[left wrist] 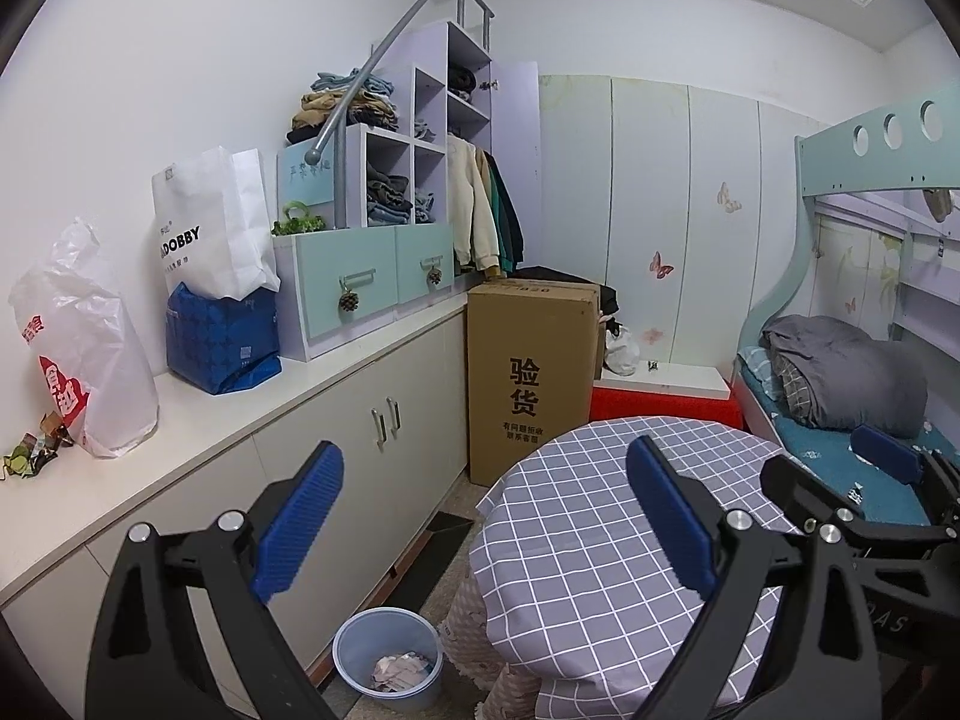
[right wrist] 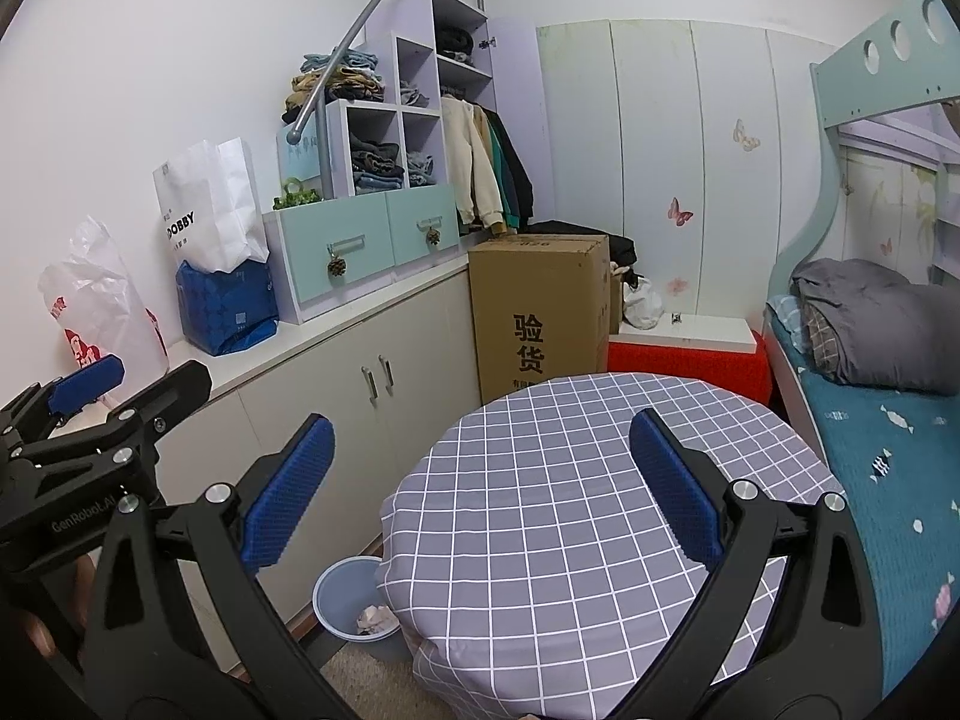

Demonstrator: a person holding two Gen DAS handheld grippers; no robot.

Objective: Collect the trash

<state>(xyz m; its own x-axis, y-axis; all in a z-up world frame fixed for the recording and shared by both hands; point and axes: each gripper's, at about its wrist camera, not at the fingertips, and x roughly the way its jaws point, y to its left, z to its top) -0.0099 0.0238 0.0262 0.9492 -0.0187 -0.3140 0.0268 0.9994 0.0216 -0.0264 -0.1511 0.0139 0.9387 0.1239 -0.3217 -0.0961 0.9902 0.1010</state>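
Both the left gripper (left wrist: 480,516) and right gripper (right wrist: 480,492) hover with jaws apart, holding nothing. Crumpled wrappers (left wrist: 33,450) lie at the near left end of the bench (left wrist: 240,414), beside the plastic bag (left wrist: 90,354). Likely light, crinkly, slippery: pinch a raised fold. Bin (left wrist: 387,663) stands on the floor.

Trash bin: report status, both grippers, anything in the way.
Left gripper open, empty. Right gripper open, empty. Blue trash bin on floor beside round checkered table, crumpled paper inside. Wrappers on the counter uncollected; nothing blocking.
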